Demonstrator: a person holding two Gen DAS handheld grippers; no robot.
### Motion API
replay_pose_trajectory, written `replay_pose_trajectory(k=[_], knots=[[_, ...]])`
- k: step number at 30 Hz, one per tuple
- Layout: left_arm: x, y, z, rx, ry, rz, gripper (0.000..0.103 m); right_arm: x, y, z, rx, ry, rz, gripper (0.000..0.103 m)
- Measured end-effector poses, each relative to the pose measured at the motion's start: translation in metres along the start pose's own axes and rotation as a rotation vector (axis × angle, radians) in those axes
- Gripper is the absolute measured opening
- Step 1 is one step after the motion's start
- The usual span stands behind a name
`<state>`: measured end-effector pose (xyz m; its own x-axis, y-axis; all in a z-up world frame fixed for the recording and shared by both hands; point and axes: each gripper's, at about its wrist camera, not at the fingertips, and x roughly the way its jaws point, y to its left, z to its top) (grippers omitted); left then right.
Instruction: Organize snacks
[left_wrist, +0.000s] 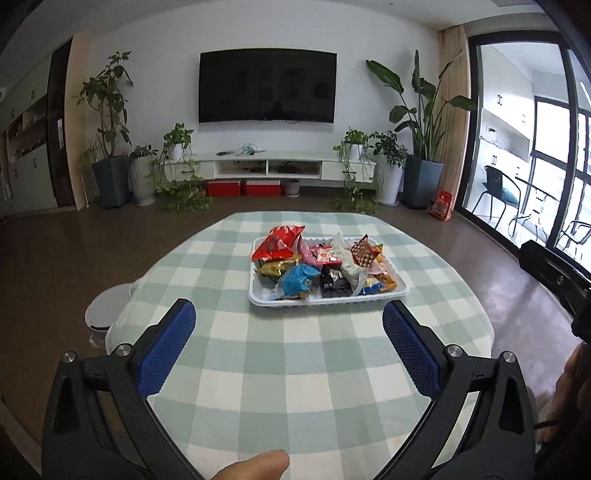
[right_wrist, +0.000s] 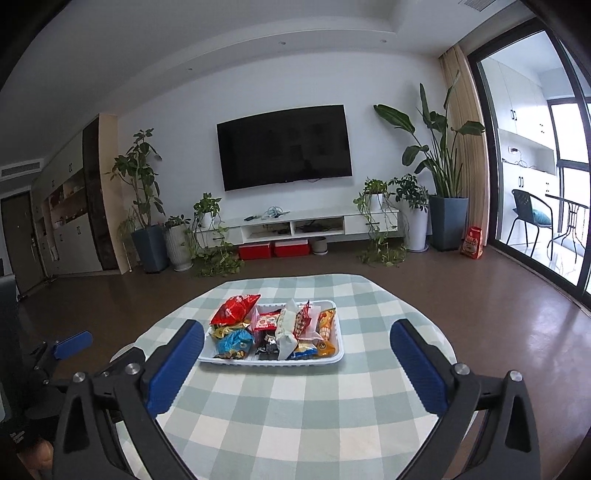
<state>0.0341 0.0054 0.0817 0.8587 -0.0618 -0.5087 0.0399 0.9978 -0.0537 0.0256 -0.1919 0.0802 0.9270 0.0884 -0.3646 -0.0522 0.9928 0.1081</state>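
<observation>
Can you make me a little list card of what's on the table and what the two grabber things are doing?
table: checked green-and-white cloth
tray: white tray, middle of table
snacks: many packets piled in tray, red bag at back left, blue bag in front
left gripper: jaws open, holding nothing
right gripper: jaws open, holding nothing
loose snacks on cloth: none seen

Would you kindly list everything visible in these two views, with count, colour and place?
tray: one, white, mid-table
snack packets: roughly a dozen, mixed colours, piled in tray
tablecloth: one, green-white check, covering table
television: one, black, on wall
potted plants: several, green, flanking the TV cabinet
red boxes: two, under cabinet
left gripper: black with blue pads, open, nothing between
right gripper: same colours, open, nothing between
</observation>
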Motion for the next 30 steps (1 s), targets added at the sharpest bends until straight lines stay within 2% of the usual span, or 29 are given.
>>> replay_pose_trajectory(k=[3, 11, 22, 30], knots=[[0.005, 0.002, -0.009, -0.007, 0.034, 0.025, 0.103, 0.002, -0.005, -0.012, 0.026, 0.046, -0.026, 0.103], [0.025, 0.002, -0.024, -0.002, 0.104, 0.034, 0.103, 0.015, -0.005, -0.043, 0.029, 0.156, -0.067, 0.103], [0.056, 0.004, -0.04, -0.026, 0.19, 0.015, 0.103, 0.031, 0.001, -0.068, 0.016, 0.232, -0.069, 0.103], [0.066, 0.008, -0.046, -0.024, 0.212, 0.023, 0.103, 0.036, 0.003, -0.073, 0.012, 0.261, -0.07, 0.103]])
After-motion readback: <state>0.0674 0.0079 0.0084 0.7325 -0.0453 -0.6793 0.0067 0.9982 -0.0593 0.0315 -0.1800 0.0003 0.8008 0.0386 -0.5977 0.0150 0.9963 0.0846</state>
